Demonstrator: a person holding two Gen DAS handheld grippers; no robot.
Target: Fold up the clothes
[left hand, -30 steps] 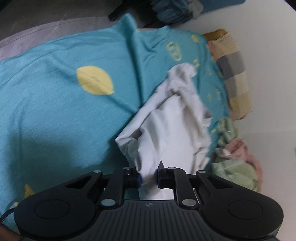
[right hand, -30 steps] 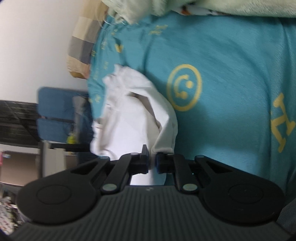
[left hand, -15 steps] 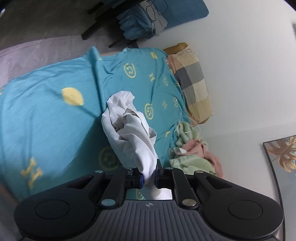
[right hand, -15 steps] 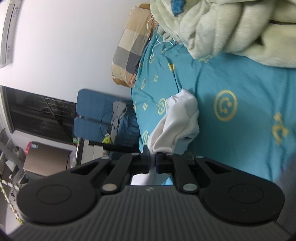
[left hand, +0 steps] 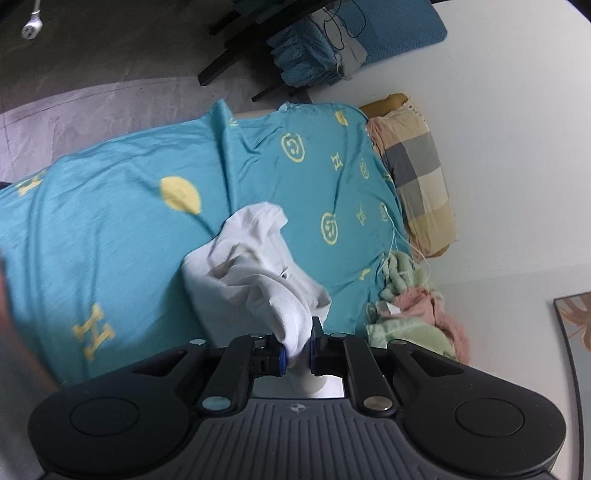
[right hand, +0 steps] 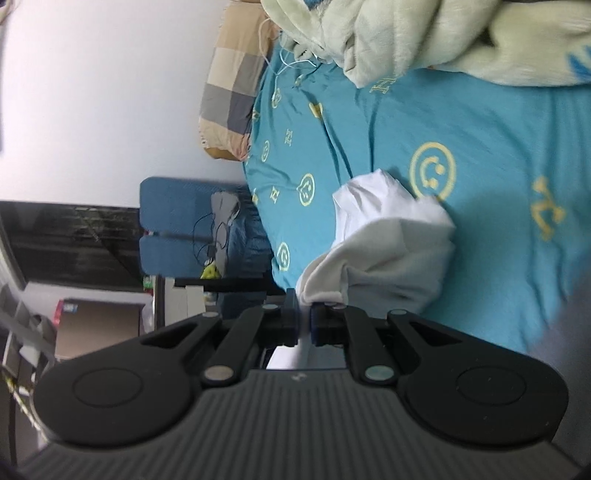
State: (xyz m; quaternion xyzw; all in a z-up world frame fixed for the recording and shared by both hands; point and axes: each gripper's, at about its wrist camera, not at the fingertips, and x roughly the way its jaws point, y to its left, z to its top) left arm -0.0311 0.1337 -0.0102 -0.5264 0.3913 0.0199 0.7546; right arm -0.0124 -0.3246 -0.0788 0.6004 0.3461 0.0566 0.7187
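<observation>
A white garment hangs bunched from both grippers above a teal bedsheet printed with yellow smileys and letters. My left gripper is shut on one part of the cloth. My right gripper is shut on another part of the same white garment. The lower end of the garment trails toward the sheet; I cannot tell whether it touches it.
A checked pillow lies against the white wall at the bed's head. A green and pink blanket heap sits beside it, and a cream blanket shows in the right wrist view. A blue chair with cables stands off the bed.
Both grippers have lifted the white garment up off the sheet and away from the bed. The bed looks smaller and more of the room shows.
</observation>
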